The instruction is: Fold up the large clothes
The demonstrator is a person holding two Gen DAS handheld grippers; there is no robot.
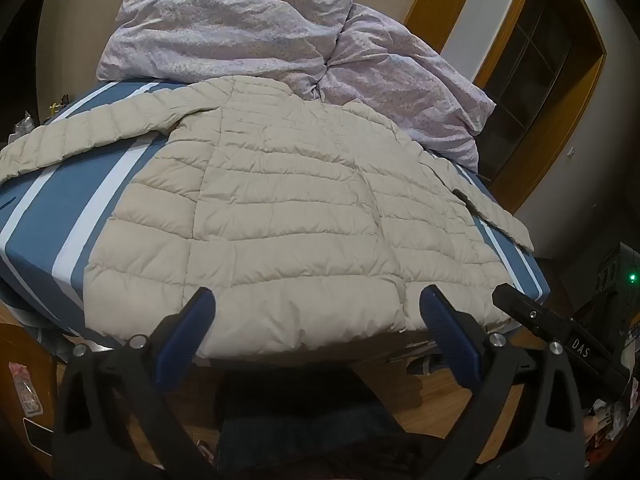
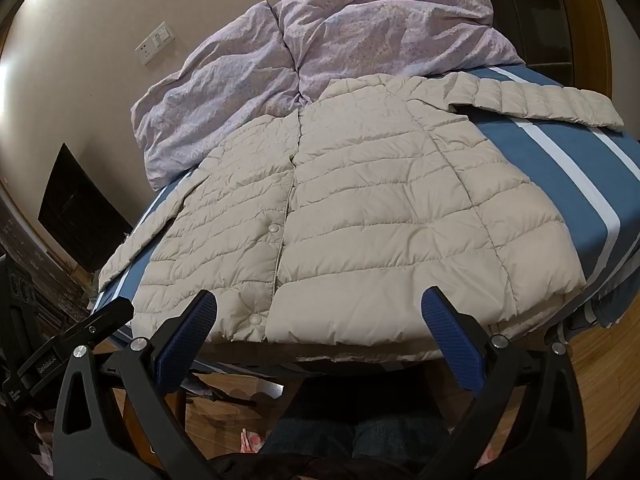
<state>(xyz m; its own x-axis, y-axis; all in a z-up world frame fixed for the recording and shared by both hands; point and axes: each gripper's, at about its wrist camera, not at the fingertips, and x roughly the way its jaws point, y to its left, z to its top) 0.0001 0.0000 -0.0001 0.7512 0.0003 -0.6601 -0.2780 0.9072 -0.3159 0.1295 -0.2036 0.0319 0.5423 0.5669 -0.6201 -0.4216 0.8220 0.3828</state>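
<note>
A beige quilted puffer jacket [image 1: 280, 208] lies flat and front up on the blue striped bed [image 1: 48, 208], sleeves spread to both sides. It also shows in the right wrist view [image 2: 360, 216], with snap buttons down its front. My left gripper [image 1: 316, 304] is open and empty, held just in front of the jacket's hem. My right gripper [image 2: 318, 308] is open and empty, also just short of the hem. The right gripper's black body shows at the right of the left wrist view [image 1: 552, 320].
A crumpled lilac duvet [image 1: 256, 36] is piled at the head of the bed, touching the jacket's collar; it also shows in the right wrist view [image 2: 320, 48]. A wooden door frame [image 1: 560, 92] stands to the right. Wooden floor [image 2: 600, 344] lies below the bed's near edge.
</note>
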